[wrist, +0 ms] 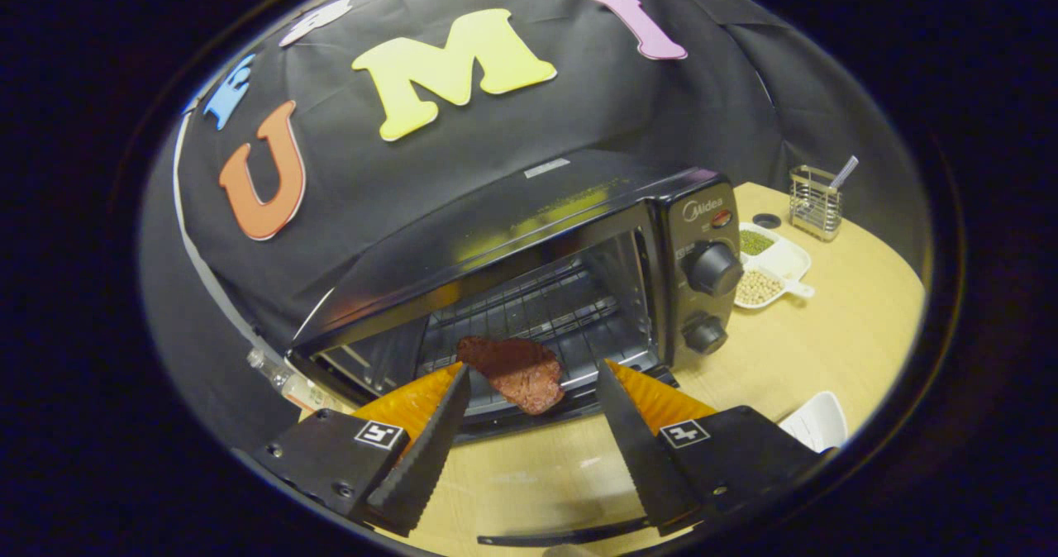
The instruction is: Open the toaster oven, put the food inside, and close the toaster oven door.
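Here, gripper view
My tongs [529,383]: spread wide, both fingers clear of everything
Food: reddish-brown slab of meat [514,371] lies between my fingertips, on the front edge of the wire rack [529,301]
Oven: glossy black toaster oven [529,276] just ahead, mouth open
Table: pale wooden tabletop [826,334] carries a white divided dish of beans [773,264] beside the oven
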Available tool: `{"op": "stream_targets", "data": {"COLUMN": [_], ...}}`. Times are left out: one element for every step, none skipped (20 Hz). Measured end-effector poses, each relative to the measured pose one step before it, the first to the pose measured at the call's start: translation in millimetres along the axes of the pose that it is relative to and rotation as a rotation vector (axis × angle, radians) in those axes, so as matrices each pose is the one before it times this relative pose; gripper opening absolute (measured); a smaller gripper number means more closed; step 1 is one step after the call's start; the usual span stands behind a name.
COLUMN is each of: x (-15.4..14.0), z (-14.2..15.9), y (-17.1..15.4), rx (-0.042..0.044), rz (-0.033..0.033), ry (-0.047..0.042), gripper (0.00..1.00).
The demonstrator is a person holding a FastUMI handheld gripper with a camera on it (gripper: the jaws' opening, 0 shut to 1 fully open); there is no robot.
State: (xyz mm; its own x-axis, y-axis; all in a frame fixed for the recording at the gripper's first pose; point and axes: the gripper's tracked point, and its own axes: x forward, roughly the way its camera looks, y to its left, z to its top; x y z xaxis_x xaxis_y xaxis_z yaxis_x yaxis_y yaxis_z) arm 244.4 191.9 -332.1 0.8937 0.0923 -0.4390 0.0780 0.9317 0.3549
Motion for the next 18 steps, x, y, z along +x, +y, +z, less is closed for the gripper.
{"op": "stream_targets", "data": {"x": [-10.57, -11.56, -10.74, -12.05, -10.14, -8.22, -10.34, -10.36, -9.75, -8.26, -9.08, -7.4, -7.83, -4.65, -3.85, -0.92, -1.58, 0.23], "z": [-0.92, -0.62, -0.97, -2.12, -3.27, -6.82, -2.24, -5.18, -5.76, -7.46, -9.91, -10.25, -13.39, -11.02, -11.14, -7.34, -11.26, -9.54], "y": [-1.33, -3.0, -3.46, -3.15, -2.74, -5.1, -1.2, -2.82, -0.36, -0.77, -0.69, 0.41, -0.34, -0.8, -1.17, 3.38, -1.72, -3.42], "rx": [-0.0204, -0.02821, -0.03429, -0.03225, -0.02645, -0.02076, -0.02619, -0.02794, -0.02703, -0.02518, -0.02503, -0.015, -0.01166, -0.00756, -0.00697, -0.00365, -0.00674, -0.00057], "rz": [0.00377, -0.00069, -0.00201, -0.00417, -0.00202, 0.00492, 0.00063, -0.00272, 0.00156, 0.0007, -0.00021, 0.0022, 0.00382, -0.00036, -0.0001, -0.00041, -0.00428, -0.00474], "ry": [0.00462, -0.003, -0.00219, 0.00086, 0.00423, 0.0048, 0.00361, 0.00505, 0.00944, 0.00649, 0.00926, 0.01578, 0.01763, 0.01637, 0.01424, 0.01354, 0.02036, 0.0118], "gripper": [0.98, 0.98, 0.98, 0.98, 0.97, 0.98, 0.98, 0.98, 0.98, 0.98, 0.98, 0.98, 0.98, 0.98, 0.98, 0.98, 0.98, 0.98]}}
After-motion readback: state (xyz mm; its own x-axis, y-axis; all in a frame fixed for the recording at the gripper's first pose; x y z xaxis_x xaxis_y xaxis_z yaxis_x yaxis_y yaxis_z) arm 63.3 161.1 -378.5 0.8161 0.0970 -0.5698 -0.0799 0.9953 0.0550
